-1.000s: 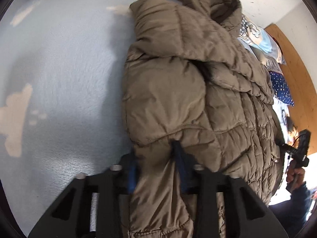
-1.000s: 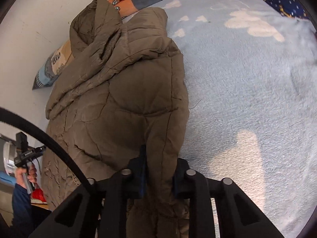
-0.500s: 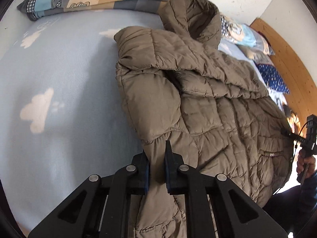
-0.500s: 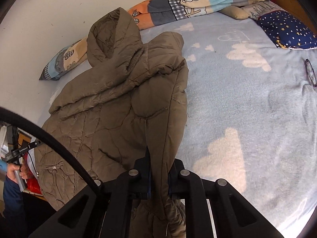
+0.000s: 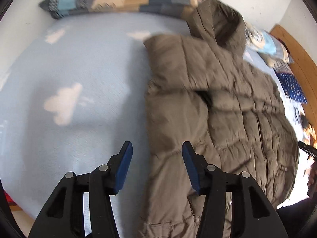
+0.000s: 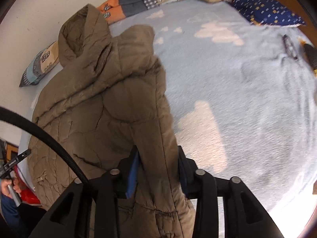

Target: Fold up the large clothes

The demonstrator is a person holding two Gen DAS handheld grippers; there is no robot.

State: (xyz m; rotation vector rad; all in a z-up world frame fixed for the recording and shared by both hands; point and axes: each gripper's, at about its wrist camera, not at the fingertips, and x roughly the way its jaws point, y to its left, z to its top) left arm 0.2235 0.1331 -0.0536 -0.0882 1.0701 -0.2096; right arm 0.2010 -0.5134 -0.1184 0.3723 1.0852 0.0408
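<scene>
One brown quilted hooded puffer jacket lies on the light blue cloud-print fleece blanket that covers the bed, hood toward the wall, with both side panels folded inward over the body. This arrangement narrows the garment, which appears to prepare it for a lengthwise fold.

The left gripper stands with its jaws wide apart and grips nothing; the folded left edge of the jacket lies below and between the blue pads. The right gripper has the folded right panel rising between its jaws; the jaws are spread, but the pictures do not confirm whether the pads bear on the fabric.

Count: one jacket, two grippers, one long patchwork bolster against the wall, one navy star-print pillow, and one pair of spectacles on the blanket.
</scene>
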